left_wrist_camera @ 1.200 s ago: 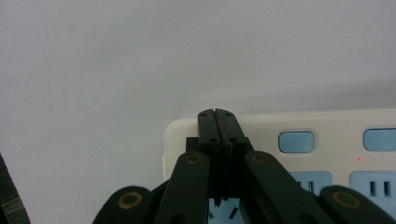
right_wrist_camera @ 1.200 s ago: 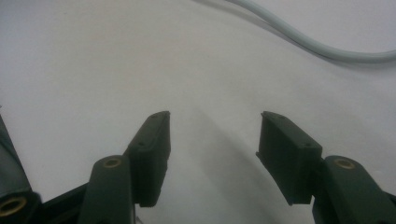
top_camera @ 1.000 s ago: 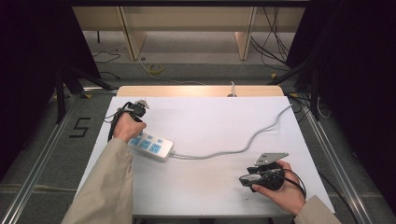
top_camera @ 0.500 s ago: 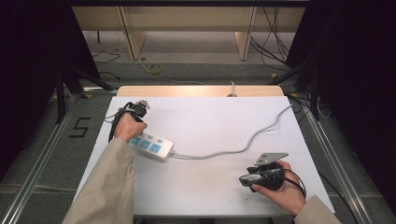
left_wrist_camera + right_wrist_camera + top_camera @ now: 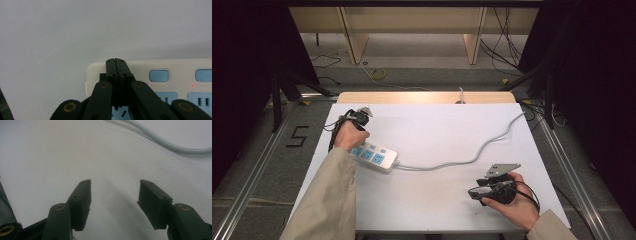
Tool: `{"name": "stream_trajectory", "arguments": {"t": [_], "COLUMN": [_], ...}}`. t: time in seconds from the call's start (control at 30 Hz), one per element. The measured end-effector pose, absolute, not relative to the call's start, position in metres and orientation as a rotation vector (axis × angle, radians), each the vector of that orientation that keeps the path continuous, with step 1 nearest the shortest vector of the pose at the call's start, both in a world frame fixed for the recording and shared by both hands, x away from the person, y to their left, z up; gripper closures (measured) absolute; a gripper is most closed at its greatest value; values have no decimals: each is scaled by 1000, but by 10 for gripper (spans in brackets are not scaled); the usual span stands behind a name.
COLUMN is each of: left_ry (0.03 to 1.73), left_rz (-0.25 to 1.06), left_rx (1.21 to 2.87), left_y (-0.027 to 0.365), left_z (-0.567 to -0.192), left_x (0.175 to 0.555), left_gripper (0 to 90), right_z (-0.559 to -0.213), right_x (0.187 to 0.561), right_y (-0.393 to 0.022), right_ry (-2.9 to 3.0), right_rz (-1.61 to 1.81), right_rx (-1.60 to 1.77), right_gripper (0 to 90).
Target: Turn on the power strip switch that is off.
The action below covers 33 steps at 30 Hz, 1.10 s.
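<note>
A white power strip [image 5: 376,157] with blue sockets and blue switches lies on the left half of the white table [image 5: 437,130]. Its grey cable [image 5: 472,157] curves off to the far right edge. In the left gripper view my left gripper [image 5: 116,61] is shut with nothing between its jaws, its tips just over the end of the power strip [image 5: 155,66]. A small red light [image 5: 192,85] glows on the strip. My left hand [image 5: 347,136] covers that end in the high view. My right gripper [image 5: 473,193] rests near the front right, open and empty [image 5: 113,192].
The cable [image 5: 162,143] runs past the right gripper on its far side. A wooden strip [image 5: 427,97] borders the table's far edge. Metal rails [image 5: 257,175] run along the floor on both sides, and shelving legs [image 5: 354,40] and loose wires lie beyond.
</note>
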State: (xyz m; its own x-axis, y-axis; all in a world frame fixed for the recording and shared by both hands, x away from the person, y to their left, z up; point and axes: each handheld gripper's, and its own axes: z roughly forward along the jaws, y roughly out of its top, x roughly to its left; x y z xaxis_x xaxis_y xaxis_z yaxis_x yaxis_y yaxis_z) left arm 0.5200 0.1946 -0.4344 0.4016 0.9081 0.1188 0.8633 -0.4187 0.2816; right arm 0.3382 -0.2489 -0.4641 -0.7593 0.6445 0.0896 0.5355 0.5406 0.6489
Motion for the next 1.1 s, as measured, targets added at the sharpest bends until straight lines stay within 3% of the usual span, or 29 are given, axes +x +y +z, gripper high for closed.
{"name": "stream_trajectory", "arguments": {"t": [1.1], "left_ry": [1613], "left_rz": [373], "left_rx": [2552], "left_y": [187], "left_z": [-435], "left_x": [526], "left_gripper": [899], "right_z": [-464], "right_x": [338], "right_y": [-248], "right_ry": [2621], "right_rz": [1011], "right_rx": [1000], "right_gripper": [446]}}
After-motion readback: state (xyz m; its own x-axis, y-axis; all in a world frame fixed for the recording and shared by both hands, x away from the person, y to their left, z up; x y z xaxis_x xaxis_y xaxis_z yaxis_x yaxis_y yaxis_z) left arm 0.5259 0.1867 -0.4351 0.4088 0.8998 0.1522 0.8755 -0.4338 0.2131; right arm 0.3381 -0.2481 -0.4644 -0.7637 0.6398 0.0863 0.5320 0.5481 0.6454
